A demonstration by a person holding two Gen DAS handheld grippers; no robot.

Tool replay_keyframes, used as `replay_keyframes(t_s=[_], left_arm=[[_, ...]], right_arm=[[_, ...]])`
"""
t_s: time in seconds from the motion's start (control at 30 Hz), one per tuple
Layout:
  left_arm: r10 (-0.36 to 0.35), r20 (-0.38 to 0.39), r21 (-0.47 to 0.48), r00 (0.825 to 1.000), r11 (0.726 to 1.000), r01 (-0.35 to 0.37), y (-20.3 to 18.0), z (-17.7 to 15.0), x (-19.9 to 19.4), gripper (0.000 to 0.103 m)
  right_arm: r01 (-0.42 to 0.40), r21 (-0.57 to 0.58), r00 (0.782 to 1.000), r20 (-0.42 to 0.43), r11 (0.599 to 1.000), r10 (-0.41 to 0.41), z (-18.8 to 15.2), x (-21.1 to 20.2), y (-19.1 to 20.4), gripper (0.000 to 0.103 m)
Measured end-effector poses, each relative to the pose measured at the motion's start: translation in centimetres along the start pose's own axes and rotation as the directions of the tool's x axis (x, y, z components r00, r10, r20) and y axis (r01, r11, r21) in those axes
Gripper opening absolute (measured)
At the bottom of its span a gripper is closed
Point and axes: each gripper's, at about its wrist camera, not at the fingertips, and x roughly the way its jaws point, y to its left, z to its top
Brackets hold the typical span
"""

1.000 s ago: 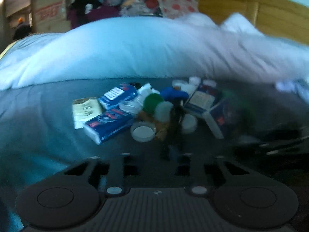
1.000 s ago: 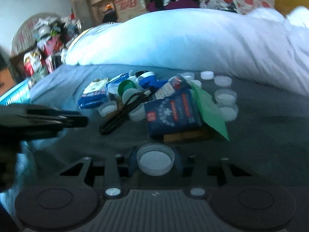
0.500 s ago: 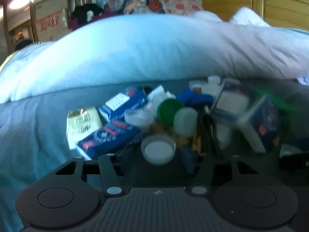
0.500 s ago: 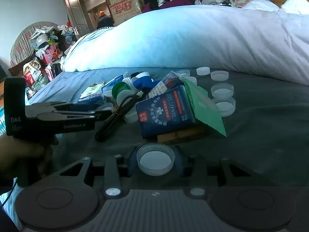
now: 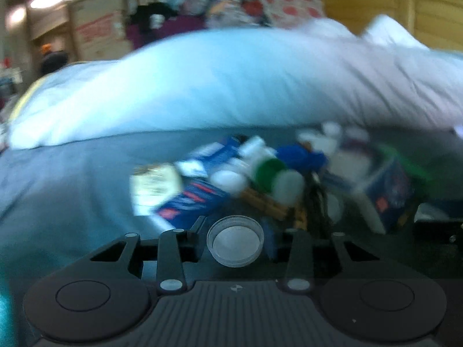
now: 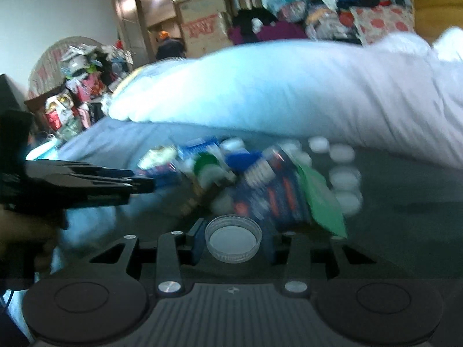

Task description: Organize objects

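Observation:
A pile of small items lies on the grey bed sheet [image 5: 72, 188]: blue boxes [image 5: 196, 202], a yellowish packet [image 5: 153, 188], a green lid [image 5: 269, 170] and white lids. My left gripper [image 5: 233, 232] is shut on a white cap [image 5: 235, 244], open side up, just in front of the pile. From the right wrist view the left gripper [image 6: 144, 185] shows side-on at the left, held by a hand [image 6: 26, 231]. My right gripper [image 6: 233, 231] is shut on another white cap [image 6: 233, 241], close to a blue box [image 6: 277, 196] and a green sheet [image 6: 321, 202].
Several loose white caps [image 6: 344, 179] lie right of the pile. A big white duvet [image 5: 231, 86] rises behind it. A wooden headboard [image 5: 405, 14] stands at the back right, with stacked cardboard boxes [image 6: 199, 26] and clutter at the back left. Both views are motion-blurred.
My left gripper moved up to the pile and closed on the white cap that lay at its front. My right gripper kept its cap and came nearer the blue box.

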Motion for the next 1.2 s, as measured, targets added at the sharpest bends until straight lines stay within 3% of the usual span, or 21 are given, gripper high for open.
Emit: replay_keyframes(t_s=[0.2, 0.37, 0.53, 0.67, 0.9, 1.03, 1.2], left_arm=[[0.172, 0.028, -0.097, 0.985, 0.981, -0.169, 5.6, 3.0, -7.6, 0.04], [0.31, 0.036, -0.201, 0.95, 0.933, -0.297, 12.2, 3.8, -13.2, 0.04], [0.399, 0.046, -0.306, 0.916, 0.878, -0.368, 18.1, 3.1, -18.6, 0.04], [0.444, 0.036, -0.37, 0.895, 0.838, -0.401, 21.9, 2.0, -21.6, 0.04], [0.473, 0.008, -0.452, 0.881, 0.787, -0.419, 27.0, -0.8, -24.7, 0.041], [0.478, -0.008, -0.478, 0.878, 0.77, -0.423, 29.0, -2.4, -25.5, 0.041], [0.469, -0.018, -0.487, 0.883, 0.767, -0.417, 29.6, -3.2, -25.1, 0.041]], right_arm=[[-0.097, -0.086, 0.991, 0.087, 0.992, 0.104, 5.1, -1.3, 6.4, 0.042], [-0.22, -0.175, 0.965, 0.103, 0.96, 0.241, 9.7, -1.7, 14.2, 0.042], [-0.337, -0.257, 0.926, 0.081, 0.906, 0.368, 13.4, -2.1, 22.4, 0.042], [-0.392, -0.334, 0.899, 0.06, 0.857, 0.435, 15.7, -2.6, 29.2, 0.042], [-0.44, -0.402, 0.876, 0.005, 0.803, 0.482, 17.1, -2.9, 37.7, 0.042], [-0.44, -0.43, 0.877, -0.014, 0.789, 0.481, 16.9, -3.0, 40.9, 0.042], [-0.423, -0.433, 0.889, -0.029, 0.796, 0.456, 16.6, -2.4, 42.4, 0.042]])
